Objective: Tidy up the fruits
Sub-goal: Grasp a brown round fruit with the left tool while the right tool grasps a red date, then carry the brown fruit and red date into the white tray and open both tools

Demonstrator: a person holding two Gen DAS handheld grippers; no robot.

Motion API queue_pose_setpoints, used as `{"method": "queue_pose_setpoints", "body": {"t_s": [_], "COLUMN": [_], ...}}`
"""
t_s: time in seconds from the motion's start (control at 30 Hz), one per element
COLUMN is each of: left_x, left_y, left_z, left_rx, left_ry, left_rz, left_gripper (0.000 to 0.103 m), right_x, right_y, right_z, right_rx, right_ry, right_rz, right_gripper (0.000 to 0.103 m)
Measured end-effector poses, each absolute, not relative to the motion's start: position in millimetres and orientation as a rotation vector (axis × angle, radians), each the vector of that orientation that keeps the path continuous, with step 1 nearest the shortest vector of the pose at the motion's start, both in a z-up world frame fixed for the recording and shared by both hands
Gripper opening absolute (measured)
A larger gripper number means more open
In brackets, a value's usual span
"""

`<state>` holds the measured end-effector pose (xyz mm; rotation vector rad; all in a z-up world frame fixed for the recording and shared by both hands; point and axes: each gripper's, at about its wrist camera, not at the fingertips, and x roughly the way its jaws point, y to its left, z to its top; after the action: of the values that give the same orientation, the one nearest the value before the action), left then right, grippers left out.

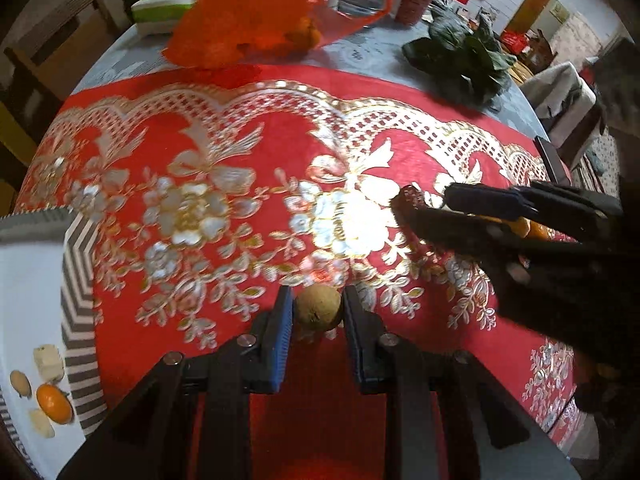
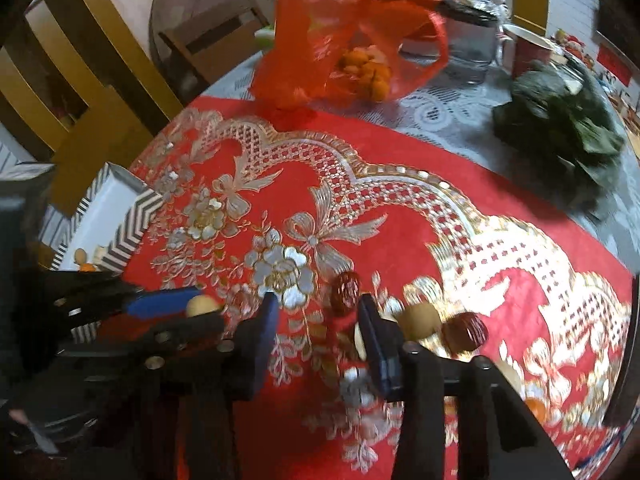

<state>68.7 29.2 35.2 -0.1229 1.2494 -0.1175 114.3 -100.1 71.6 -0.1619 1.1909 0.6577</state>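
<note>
Through the left wrist camera, found the left gripper [image 1: 318,307] pinching one round tan fruit [image 1: 318,314], blue pads pressed on both its sides, just above the red cloth [image 1: 240,152]. Noted a striped box [image 1: 76,280] close on the left edge; counted in it one orange fruit [image 1: 54,404], two pale slivers and one pale cube. Found the right gripper [image 1: 424,198] reaching in from the right, with one red date [image 1: 410,196] at its tips; could not tell from here whether the pads touched it. Saw nothing lying on the cloth between the two grippers. Farther back, noted a red bag [image 1: 256,12] with orange fruit inside, a heap of leafy greens [image 1: 460,60] and a red cup [image 1: 414,4]. Through the right wrist camera, found the right gripper [image 2: 320,312] with jaws spread and that red date [image 2: 346,294] just ahead of the gap, the pads not pressing it. Counted what the other view hid: a second date [image 2: 466,330] and a second tan fruit [image 2: 420,320], touching each other just right of the right pad. Saw the left gripper [image 2: 200,308] near on the left, clamped on its tan fruit, with the striped box [image 2: 132,224] behind it.
</note>
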Motion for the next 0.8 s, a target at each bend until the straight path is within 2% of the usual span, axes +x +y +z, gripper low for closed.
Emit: {"method": "queue_pose_setpoints", "body": {"t_s": [0.2,0.27,0.3,0.8], "left_x": [62,61,60,43], "left_y": [41,43,43,63], "left_z": [36,36,36,55], "left_rx": [-0.140,-0.145,-0.145,-0.148], "left_ry": [1.248,1.251,1.251,1.219], "left_rz": [-0.108,-0.106,-0.103,-0.054], "left_gripper": [0.024,0.024,0.024,0.024], "right_x": [126,127,127,75], "right_y": [-94,-94,-93,-82], "right_z": [52,48,48,89], "right_rx": [-0.207,-0.214,-0.219,-0.140], "right_ry": [1.247,1.246,1.248,1.175], "right_rz": [0.611,0.606,0.603,0.658], "right_gripper": [0.039,0.030,0.021,0.021]}}
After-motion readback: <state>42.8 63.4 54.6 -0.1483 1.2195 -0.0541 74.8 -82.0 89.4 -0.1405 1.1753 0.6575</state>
